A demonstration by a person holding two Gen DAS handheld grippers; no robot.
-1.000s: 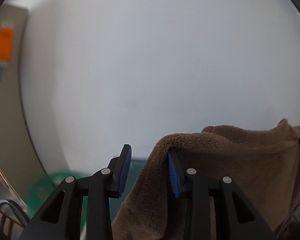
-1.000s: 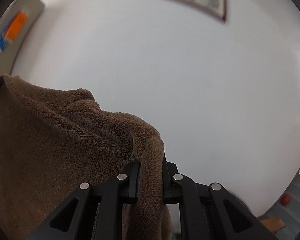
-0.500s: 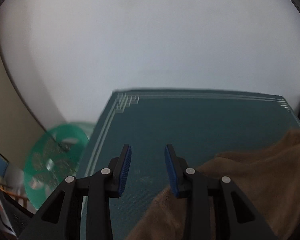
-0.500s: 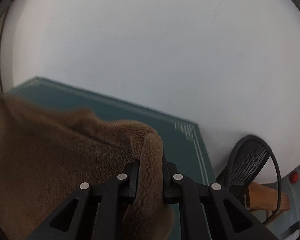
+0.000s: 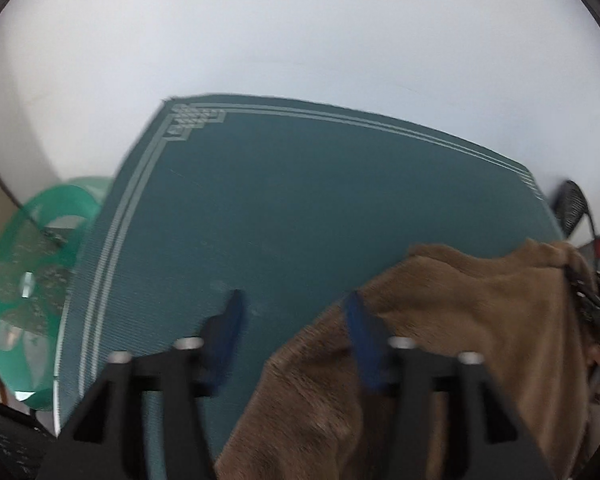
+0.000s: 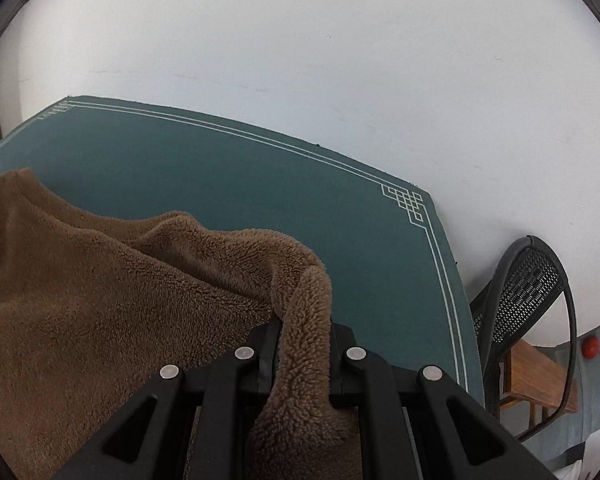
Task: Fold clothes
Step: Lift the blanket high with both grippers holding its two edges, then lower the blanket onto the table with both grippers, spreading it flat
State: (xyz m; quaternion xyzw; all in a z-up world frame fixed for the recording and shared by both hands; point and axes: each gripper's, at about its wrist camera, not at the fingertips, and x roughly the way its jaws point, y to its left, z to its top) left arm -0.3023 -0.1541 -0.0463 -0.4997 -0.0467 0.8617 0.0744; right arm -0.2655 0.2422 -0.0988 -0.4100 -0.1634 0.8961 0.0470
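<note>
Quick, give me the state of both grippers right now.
Left gripper: open, jaws have just been opening, nothing pressed between them; the brown garment lies against its right finger.
Right gripper: shut on a fold of the garment.

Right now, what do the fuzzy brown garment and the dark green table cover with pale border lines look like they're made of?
The fuzzy brown garment looks like thick fleece or sherpa: curly matte pile, soft rounded folds. The dark green table cover looks like a woven or ribbed mat, judging by the fine parallel ridges in the left wrist view; matte, with pale printed or woven border lines. Fibre unclear.
</note>
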